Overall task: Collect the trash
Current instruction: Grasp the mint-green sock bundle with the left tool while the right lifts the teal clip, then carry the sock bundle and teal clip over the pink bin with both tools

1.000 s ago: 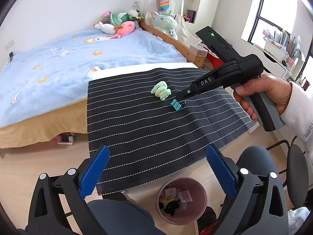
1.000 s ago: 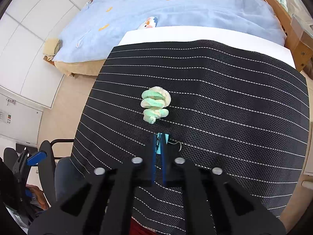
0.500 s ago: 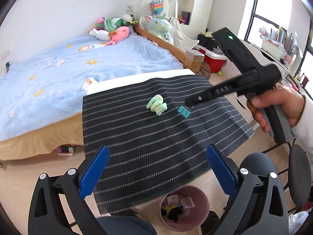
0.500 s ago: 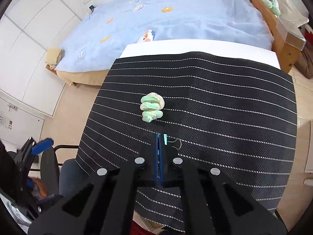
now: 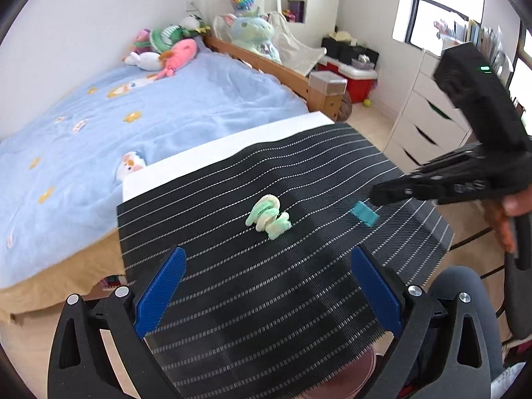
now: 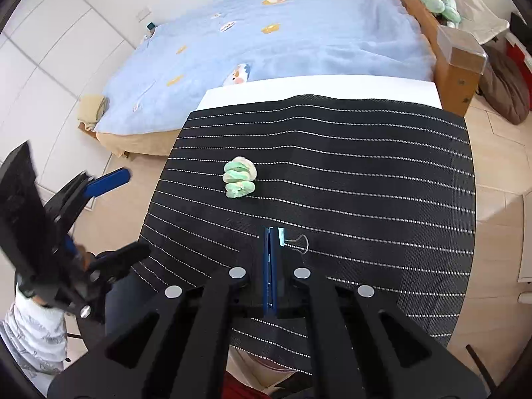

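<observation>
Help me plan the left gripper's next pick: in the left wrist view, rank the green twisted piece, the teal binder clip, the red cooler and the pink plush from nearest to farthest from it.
From the left gripper:
1. Green twisted piece, on the striped mat, straight ahead.
2. Teal binder clip, ahead to the right, held in the right gripper.
3. Red cooler, on the floor past the bed's foot.
4. Pink plush, at the bed's head.

The left gripper [image 5: 266, 294] is spread wide, blue pads far apart, holding nothing. The right gripper [image 6: 272, 232] is pinched closed on a small teal clip [image 5: 364, 213], raised in the air, a bare hand [image 5: 505, 219] around its handle.
</observation>
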`<state>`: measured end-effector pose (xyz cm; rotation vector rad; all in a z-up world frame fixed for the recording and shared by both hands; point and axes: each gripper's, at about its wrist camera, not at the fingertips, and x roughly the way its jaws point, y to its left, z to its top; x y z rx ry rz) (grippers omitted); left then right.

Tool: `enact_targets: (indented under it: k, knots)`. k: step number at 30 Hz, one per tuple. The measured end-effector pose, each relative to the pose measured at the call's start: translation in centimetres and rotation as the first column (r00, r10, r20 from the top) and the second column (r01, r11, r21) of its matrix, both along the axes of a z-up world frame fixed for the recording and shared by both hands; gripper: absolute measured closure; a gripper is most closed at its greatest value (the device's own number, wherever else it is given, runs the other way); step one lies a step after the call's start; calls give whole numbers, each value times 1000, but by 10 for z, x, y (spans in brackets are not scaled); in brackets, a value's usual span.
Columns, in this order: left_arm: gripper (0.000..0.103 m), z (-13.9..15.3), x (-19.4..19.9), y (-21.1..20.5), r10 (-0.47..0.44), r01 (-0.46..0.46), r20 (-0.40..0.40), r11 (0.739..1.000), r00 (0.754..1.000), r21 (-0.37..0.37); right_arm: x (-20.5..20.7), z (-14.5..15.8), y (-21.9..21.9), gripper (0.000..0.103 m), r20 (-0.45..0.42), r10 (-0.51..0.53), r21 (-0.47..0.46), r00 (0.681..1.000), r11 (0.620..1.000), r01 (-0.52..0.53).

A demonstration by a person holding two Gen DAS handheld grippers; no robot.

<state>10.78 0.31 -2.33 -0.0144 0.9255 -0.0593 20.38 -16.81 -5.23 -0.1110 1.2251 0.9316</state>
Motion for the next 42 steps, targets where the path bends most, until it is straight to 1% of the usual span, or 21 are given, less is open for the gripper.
enact_targets:
  k: [7, 9, 11, 17, 20, 21, 25, 26, 28, 30, 31, 32, 35, 36, 42]
  knots:
    - [8, -26, 39, 1, -69, 71, -73, 997, 995, 17, 3, -1, -9, 102, -10, -15, -1, 1000, 1000, 15]
    - [8, -34, 49, 0, -79, 83, -101, 996, 992, 36, 4, -2, -11, 102, -11, -17, -1, 1000, 1000, 17]
    - [8, -40, 58, 0, -91, 96, -123, 995, 988, 36, 4, -2, -12, 102, -12, -18, -2, 1000, 1000, 18]
    - [9, -51, 72, 1, -86, 90, -131, 996, 988, 26, 4, -3, -17, 102, -14, -25, -12, 1000, 1000, 25]
    - [26, -55, 75, 0, -89, 93, -137, 995, 987, 27, 5, -3, -17, 102, -13, -27, -17, 1000, 1000, 27]
    - [30, -57, 75, 0, -86, 91, -142, 995, 986, 29, 6, -4, -17, 102, -14, -26, -19, 1000, 999, 26]
    - [39, -63, 76, 1, -81, 84, -155, 996, 985, 14, 6, -6, -16, 102, -15, -23, -20, 1000, 1000, 23]
    - [44, -64, 76, 2, -78, 80, -158, 997, 984, 7, 6, -6, -16, 102, -16, -24, -19, 1000, 1000, 23]
    - [50, -65, 76, 3, -71, 71, -161, 997, 984, -5, 6, -7, -14, 102, -14, -21, -19, 1000, 1000, 21]
    - [63, -65, 75, 3, -65, 64, -164, 998, 984, -11, 6, -8, -13, 102, -10, -21, -19, 1000, 1000, 20]
    - [67, -65, 75, 4, -61, 60, -165, 998, 984, -11, 6, -8, -13, 102, -9, -21, -19, 1000, 1000, 21]
    - [73, -65, 74, 5, -55, 54, -167, 998, 984, -10, 6, -9, -12, 102, -9, -21, -19, 1000, 1000, 21]
    - [81, -63, 72, 7, -37, 38, -171, 999, 985, 2, 6, -9, -12, 102, -6, -21, -19, 1000, 1000, 21]
    - [83, -61, 71, 8, -29, 30, -174, 1000, 984, 6, 6, -8, -12, 102, -3, -21, -18, 1000, 1000, 21]
    - [84, -49, 58, 6, -23, 24, -154, 1000, 988, 3, -1, -1, -10, 102, 46, -8, -30, 999, 1000, 9]
